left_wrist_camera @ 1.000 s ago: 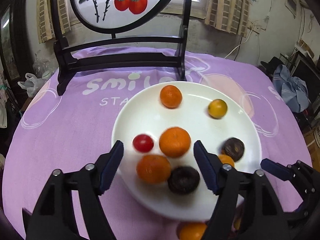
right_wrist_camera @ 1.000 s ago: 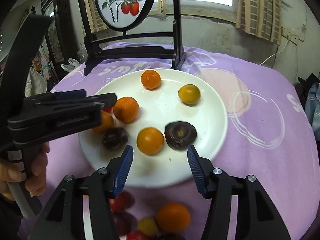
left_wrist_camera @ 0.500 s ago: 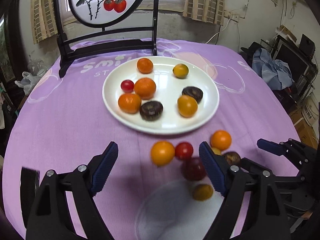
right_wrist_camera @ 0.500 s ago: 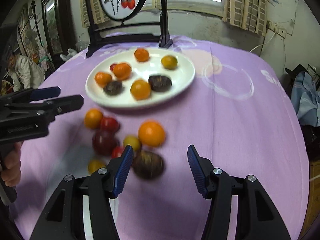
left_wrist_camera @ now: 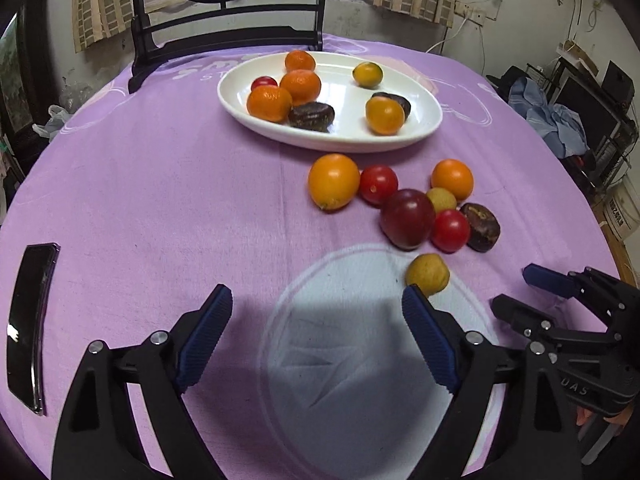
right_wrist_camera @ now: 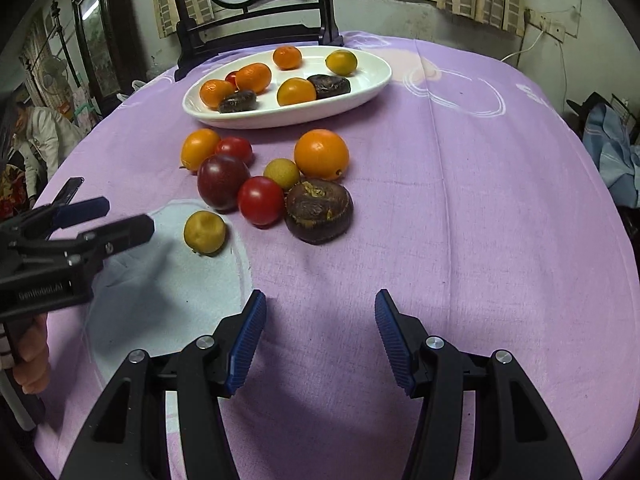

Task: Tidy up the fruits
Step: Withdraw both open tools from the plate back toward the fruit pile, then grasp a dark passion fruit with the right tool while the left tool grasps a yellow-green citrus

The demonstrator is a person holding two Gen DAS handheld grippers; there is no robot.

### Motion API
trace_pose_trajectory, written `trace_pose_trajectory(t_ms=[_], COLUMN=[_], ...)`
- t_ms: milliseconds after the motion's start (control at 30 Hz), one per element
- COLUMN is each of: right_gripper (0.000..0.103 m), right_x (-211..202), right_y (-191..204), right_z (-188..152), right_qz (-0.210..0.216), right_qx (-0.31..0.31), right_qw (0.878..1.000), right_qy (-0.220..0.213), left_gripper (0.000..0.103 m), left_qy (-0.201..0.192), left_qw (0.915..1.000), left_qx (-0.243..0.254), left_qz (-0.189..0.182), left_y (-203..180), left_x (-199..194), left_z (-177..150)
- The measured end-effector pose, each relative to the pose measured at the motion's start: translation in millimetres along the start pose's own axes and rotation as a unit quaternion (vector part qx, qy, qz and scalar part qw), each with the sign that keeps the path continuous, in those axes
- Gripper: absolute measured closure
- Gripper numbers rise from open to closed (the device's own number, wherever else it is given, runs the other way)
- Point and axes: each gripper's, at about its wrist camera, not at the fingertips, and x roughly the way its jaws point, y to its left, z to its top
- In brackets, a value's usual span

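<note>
Both the left gripper point(left_wrist_camera: 316, 326) and right gripper point(right_wrist_camera: 318, 338) are hovering spread and empty just short of the loose fruits point(right_wrist_camera: 264, 184) lying clustered on the purple tablecloth point(right_wrist_camera: 460, 208) before the white plate point(right_wrist_camera: 372, 80), likely lining up a pick, while a curtained window is lighting the cluttered room behind.

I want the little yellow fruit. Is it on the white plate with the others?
No, the small yellow fruit lies alone on the purple tablecloth, well short of the white oval plate.
</note>
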Motion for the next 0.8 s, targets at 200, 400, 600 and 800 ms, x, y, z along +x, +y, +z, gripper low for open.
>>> trace_pose_trajectory(t_ms=[200,400,600,800], right_gripper=[0.045,0.046,0.061,0.06], right_x=[12.8,30.2,29.8,8.4], right_y=[0.5,4.9,11.8,1.7], right_z=[16.5,41.4,43.5,19.0], right_qz=[-0.017,-0.033,-0.041,-0.019], right_qx=[0.008,-0.006,-0.013,0.007], right_qw=[1.0,0.999,0.999,1.0], right_qy=[-0.006,-0.011,-0.018,-0.022], left_gripper=[0.018,0.014,0.014,0.014], left_qy=[0.0,0.024,0.017,0.019], left_qw=[0.9998,0.9988,0.9981,0.9976], left_qx=[0.02,0.02,0.042,0.048], left_qz=[-0.007,-0.038,-0.042,-0.045], left_y=[-2.8,-10.2,-22.4,-27.6], left_x=[4.6,7.5,4.3,6.1], left_z=[-2.2,-7.0,-11.8,-13.7])
